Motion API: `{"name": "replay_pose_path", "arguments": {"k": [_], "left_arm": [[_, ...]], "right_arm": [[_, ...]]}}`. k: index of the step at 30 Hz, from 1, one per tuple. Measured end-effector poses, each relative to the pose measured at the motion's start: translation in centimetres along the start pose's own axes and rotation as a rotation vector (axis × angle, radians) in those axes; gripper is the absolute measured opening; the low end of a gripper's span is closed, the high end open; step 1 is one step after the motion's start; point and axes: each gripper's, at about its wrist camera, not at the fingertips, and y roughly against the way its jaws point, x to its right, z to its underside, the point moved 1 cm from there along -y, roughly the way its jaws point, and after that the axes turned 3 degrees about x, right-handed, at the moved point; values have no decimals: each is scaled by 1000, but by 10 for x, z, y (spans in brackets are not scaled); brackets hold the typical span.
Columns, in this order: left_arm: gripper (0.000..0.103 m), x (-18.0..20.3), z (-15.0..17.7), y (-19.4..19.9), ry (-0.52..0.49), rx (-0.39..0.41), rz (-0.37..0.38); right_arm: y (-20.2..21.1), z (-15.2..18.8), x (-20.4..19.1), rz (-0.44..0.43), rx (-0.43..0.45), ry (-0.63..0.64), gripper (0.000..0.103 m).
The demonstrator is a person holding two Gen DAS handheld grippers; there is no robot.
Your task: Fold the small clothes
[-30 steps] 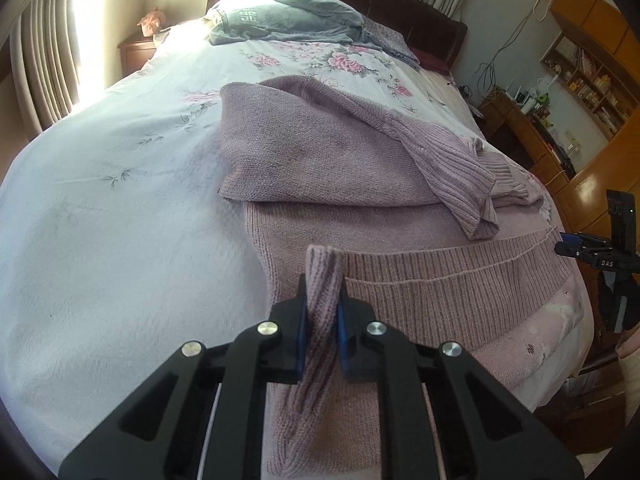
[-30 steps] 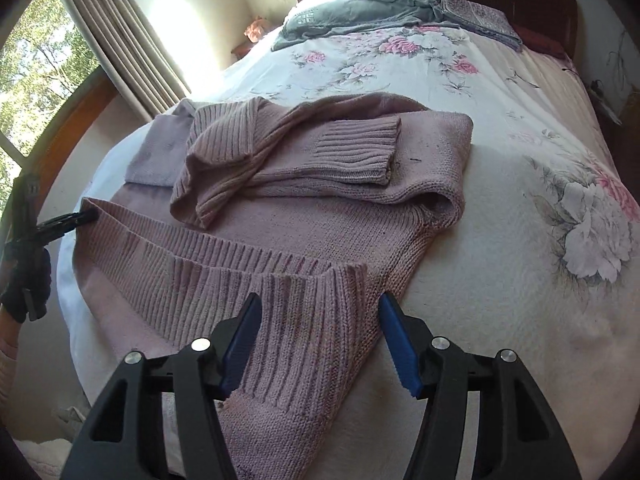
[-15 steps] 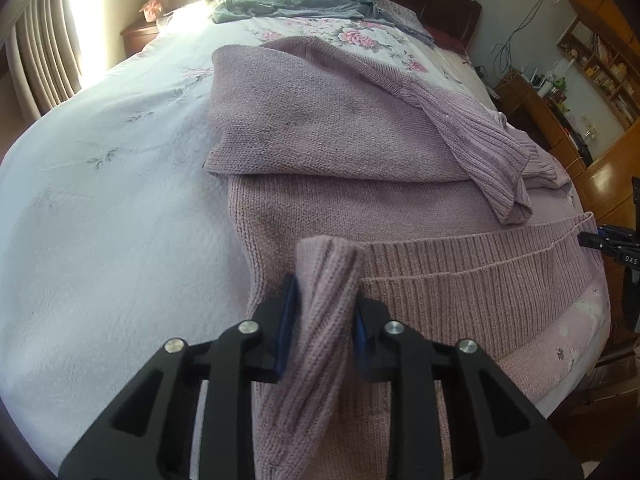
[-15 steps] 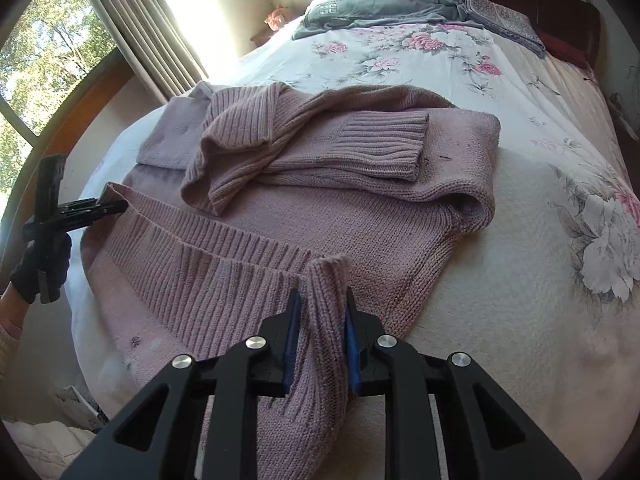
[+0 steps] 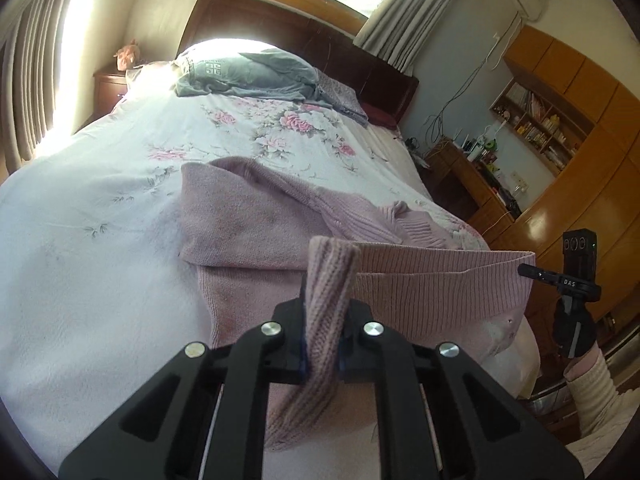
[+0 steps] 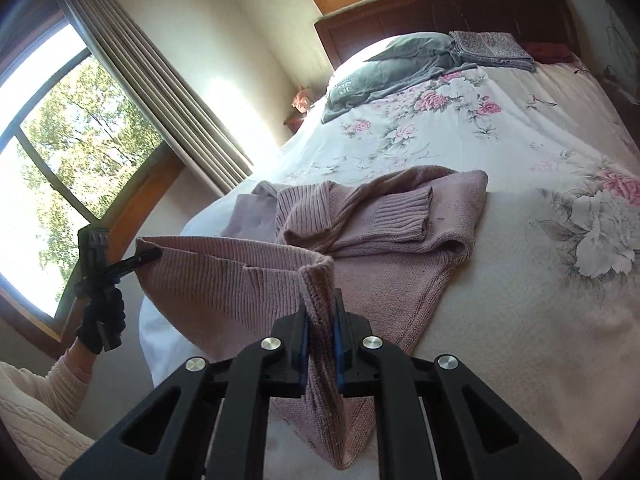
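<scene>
- Left tool [image 5: 323,334] is clamped on one corner of the pink knit sweater's [image 5: 248,220] ribbed hem [image 5: 440,280], the fabric bunched upright between its two fingers.
- Stretched between the two tools, the hem hangs lifted off the bed [image 5: 100,200] as a taut band, while the rest of the sweater lies on the near part of the floral bedspread.
- Folded sleeves rest across the sweater's body, one ribbed cuff [image 6: 404,216] lying on top.
- Right tool [image 6: 320,338] is clamped on the opposite hem corner, with a flap of knit hanging down between its fingers.
- Each tool appears at the edge of the other's view, held by a black-gloved hand [image 6: 100,320] with a cream cable-knit sleeve [image 6: 44,400] behind it.
- At the far end of the bed, a grey folded garment [image 5: 244,76] lies against the dark headboard [image 5: 280,28].
</scene>
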Motion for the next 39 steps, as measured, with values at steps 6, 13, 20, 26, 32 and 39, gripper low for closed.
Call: {"name": "replay_pose_path", "arguments": {"k": [6, 13, 20, 26, 32, 39], "left_arm": [[8, -7, -59, -23, 21, 81, 9], [8, -47, -110, -100, 95, 69, -28], [9, -90, -107, -184, 190, -76, -100], [28, -121, -93, -206, 270, -120, -158], [43, -128, -80, -172, 297, -117, -117], [57, -101, -13, -110, 211, -188, -137]], "right_arm": [[3, -55, 6, 7, 63, -3, 9], [-57, -120, 35, 124, 27, -10, 9], [-129, -134, 82, 207, -81, -82, 9], [-172, -113, 118, 274, -181, -141, 10], [-159, -90, 116, 284, -161, -136, 29], [-95, -33, 69, 158, -132, -130, 57]]}}
